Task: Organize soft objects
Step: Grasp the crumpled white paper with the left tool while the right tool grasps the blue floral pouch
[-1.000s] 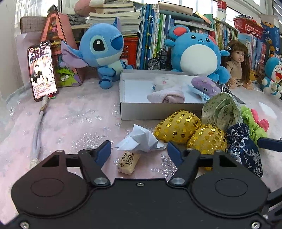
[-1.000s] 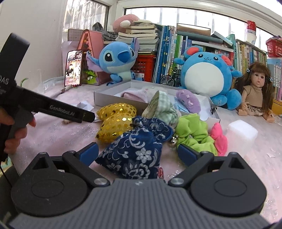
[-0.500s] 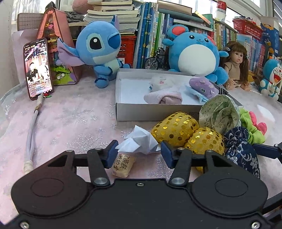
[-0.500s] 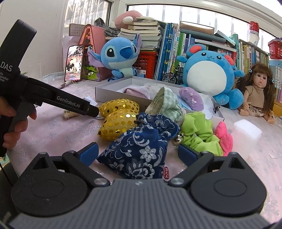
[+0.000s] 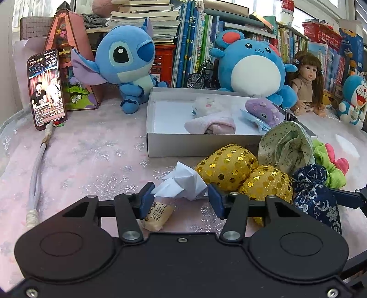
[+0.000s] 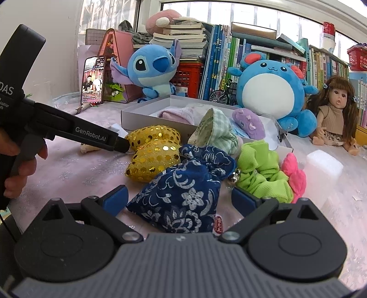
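Books line the shelf behind my pink-clothed table (image 5: pixel 87 155). My left tool (image 5: pixel 180 197) has its pads pressed on the white crumpled paper (image 5: pixel 183 181), at six o'clock from the white box (image 5: pixel 195 146). At three o'clock of the paper sit the gold sequin hearts (image 5: pixel 229 165). My right tool (image 6: pixel 179 199) stands open, pads apart around the blue floral pouch (image 6: pixel 183 194), not touching it.

daylight came from the windows (image 6: pixel 206 11) behind the books (image 6: pixel 229 59); bright, sharp frames, fisheye bending toward corners.
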A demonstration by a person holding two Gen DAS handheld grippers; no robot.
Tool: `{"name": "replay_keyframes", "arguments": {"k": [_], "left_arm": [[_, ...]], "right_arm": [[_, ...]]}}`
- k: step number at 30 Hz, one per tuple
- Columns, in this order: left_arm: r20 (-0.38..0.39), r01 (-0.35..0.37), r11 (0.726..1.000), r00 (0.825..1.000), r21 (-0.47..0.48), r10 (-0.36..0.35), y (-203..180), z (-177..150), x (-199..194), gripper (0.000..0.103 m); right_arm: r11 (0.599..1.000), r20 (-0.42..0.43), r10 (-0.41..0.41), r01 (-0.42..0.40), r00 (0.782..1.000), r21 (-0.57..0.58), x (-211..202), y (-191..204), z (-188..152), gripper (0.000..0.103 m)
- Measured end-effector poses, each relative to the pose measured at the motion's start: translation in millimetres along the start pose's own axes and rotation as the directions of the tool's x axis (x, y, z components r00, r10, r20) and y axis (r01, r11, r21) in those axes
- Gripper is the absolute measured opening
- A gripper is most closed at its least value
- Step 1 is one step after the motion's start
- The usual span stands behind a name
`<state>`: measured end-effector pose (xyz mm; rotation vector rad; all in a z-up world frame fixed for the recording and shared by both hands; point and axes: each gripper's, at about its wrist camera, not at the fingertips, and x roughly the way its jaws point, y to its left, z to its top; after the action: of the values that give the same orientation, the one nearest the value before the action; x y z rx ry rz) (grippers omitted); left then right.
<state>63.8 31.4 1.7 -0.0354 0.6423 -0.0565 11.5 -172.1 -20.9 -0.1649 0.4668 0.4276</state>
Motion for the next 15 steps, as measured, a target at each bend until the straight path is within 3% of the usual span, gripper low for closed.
{"name": "replay_keyframes", "arguments": {"k": [15], "left_arm": [[0.002,0.013,1.0,1.0,-0.023,-0.013,-2.3,2.1,3.9,0.045]], "right_arm": [[0.999,-0.023,0.038,-0.037,0.999,0.018,3.2,0.8,-0.2,0.092]]}}
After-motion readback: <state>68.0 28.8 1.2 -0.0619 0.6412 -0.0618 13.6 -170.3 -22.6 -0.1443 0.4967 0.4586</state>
